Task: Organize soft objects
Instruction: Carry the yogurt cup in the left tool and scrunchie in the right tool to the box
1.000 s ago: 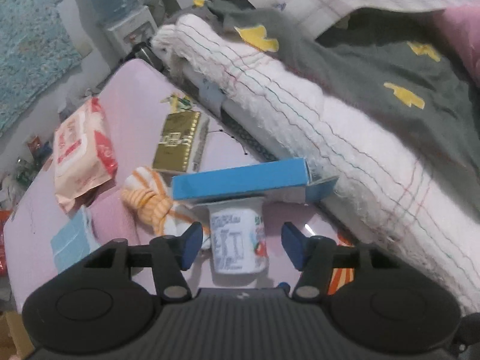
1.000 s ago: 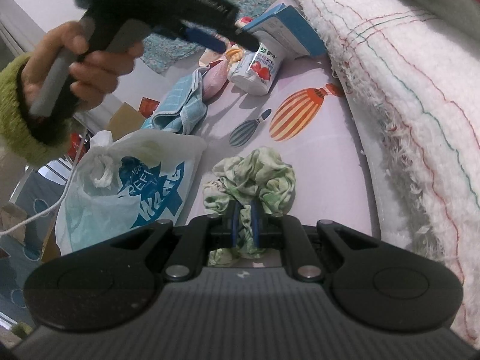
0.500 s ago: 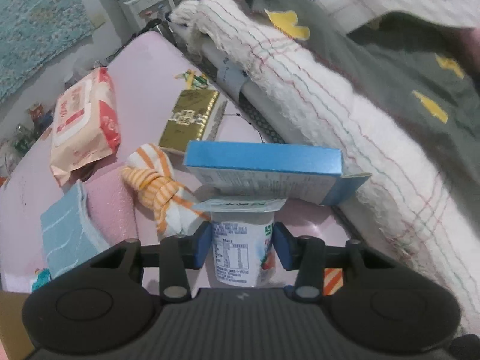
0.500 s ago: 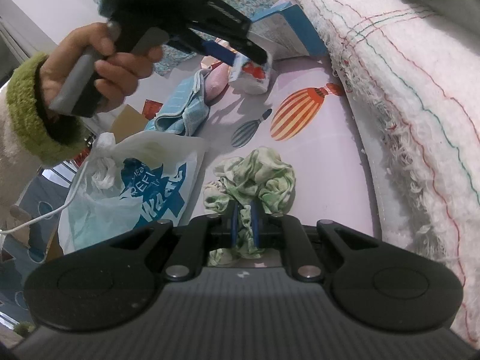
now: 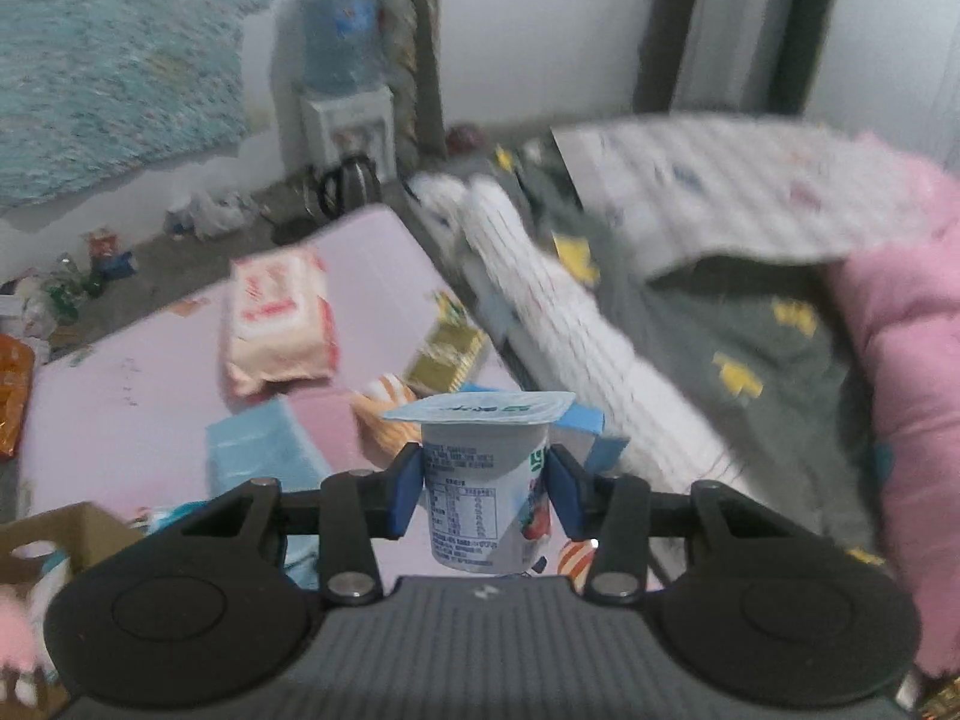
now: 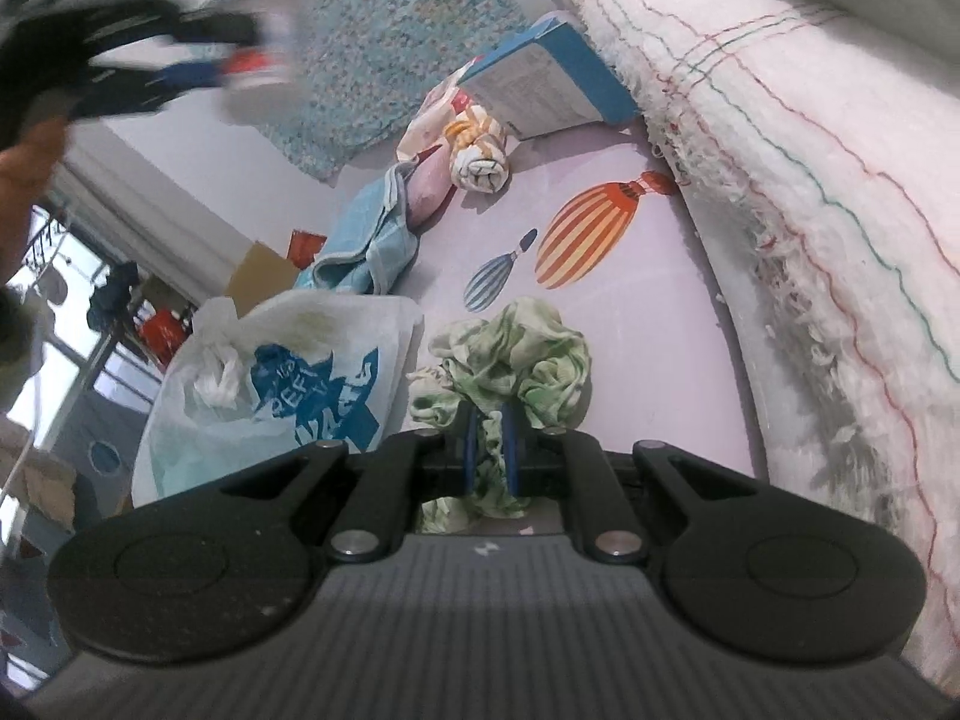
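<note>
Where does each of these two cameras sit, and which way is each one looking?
Left wrist: sits on the left gripper, looking forward and down over the pink mat; its blue pads clamp a yogurt cup.
Right wrist: sits on the right gripper, looking along the mat; its pads pinch a green cloth; the person's hand shows.
Shared: the blue box, the striped sock roll.

White walls [image 5: 540,48] carry a teal patterned hanging [image 5: 114,60]; a water dispenser [image 5: 345,84] stands by the grey floor [image 5: 180,252], seemingly cluttered; daylight enters a window [image 6: 66,312].

A home bedroom: bedding [image 5: 750,360], water dispenser [image 5: 345,96], cluttered floor mat [image 5: 120,372].
</note>
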The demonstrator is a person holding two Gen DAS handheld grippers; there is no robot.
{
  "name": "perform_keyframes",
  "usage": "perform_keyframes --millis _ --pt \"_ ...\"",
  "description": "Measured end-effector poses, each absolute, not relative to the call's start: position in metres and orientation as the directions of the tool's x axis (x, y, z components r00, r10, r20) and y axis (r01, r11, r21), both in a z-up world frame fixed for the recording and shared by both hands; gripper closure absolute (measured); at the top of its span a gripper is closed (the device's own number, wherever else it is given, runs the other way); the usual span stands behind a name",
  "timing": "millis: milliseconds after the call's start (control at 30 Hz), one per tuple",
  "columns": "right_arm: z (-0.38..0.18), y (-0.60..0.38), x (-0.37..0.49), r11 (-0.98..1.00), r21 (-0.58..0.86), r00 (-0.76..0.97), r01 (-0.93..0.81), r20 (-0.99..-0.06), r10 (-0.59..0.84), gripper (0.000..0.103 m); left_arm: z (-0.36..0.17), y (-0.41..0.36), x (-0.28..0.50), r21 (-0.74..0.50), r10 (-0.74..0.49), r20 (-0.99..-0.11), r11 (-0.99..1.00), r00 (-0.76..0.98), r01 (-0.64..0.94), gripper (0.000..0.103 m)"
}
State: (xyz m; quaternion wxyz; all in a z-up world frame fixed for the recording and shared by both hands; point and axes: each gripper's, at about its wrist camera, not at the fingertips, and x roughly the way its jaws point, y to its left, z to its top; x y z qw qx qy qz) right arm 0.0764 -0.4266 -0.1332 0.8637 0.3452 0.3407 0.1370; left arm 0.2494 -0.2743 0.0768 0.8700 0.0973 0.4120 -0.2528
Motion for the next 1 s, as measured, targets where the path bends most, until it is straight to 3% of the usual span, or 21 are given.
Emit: perform_keyframes --millis 267,533,700,1000 --pt "-0.116 -0.428 0.068 0.703 0.71 0.766 0.034 -0.47 0.438 0.096 0.142 -0.16 0.206 -0.06 -0.319 -0.667 0.924 0.673 0.378 0.057" --pt "-0.057 -0.413 0.057 0.764 0.646 0.803 -0.004 -0.453 0.387 0.096 0.16 -0.048 0.168 -0.06 -0.216 -0.623 0.972 0.752 0.229 0.057" --pt "-0.003 -0.376 0.067 0.801 0.589 0.81 -0.109 -0.414 0.415 0.096 0.149 0.016 0.156 -0.099 -0.177 -0.597 0.984 0.782 0.147 0.057" --pt "0.076 -0.233 0.159 0.735 0.552 0.653 -0.394 -0.394 0.646 0.096 0.08 0.105 0.163 -0.183 -0.144 -0.604 0.982 0.784 0.039 0.057"
